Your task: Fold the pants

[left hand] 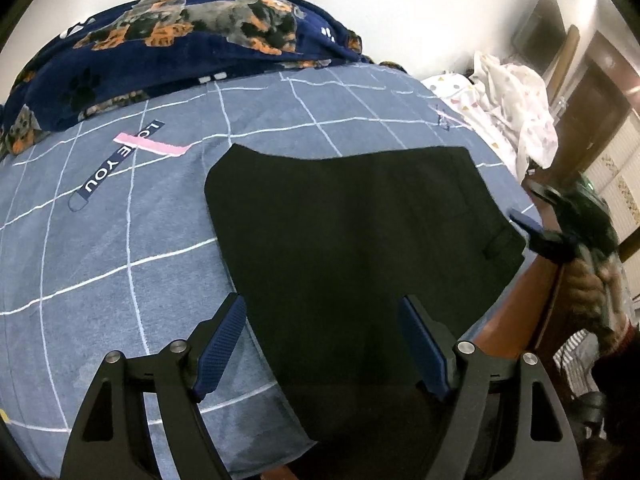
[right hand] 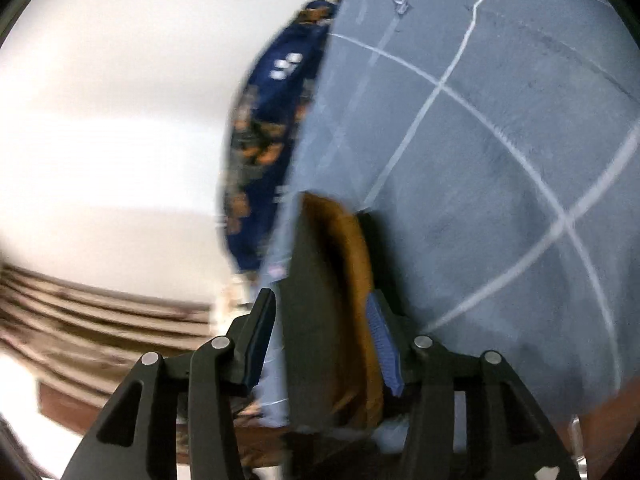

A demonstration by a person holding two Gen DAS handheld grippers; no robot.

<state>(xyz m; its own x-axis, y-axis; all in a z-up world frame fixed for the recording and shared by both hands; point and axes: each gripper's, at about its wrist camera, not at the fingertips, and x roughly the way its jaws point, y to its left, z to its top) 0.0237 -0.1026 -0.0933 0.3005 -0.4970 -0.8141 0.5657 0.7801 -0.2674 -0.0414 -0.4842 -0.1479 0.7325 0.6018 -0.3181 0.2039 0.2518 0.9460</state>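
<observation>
Left wrist view: your left gripper [left hand: 322, 344] hangs wide open, its 2 fingers straddling the near end of the black pants [left hand: 360, 240], which run away from you across the blue bedspread [left hand: 120, 240].

Right wrist view: your right gripper [right hand: 320, 336] is parted around the pants' edge [right hand: 316, 300], not clamped.

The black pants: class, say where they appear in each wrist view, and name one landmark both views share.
Left wrist: black pants lie flat, centre, on the blue grid bedsheet.
Right wrist: pants lower centre, edge-on, blurred.
Shared landmark: the navy dog-print blanket.
</observation>
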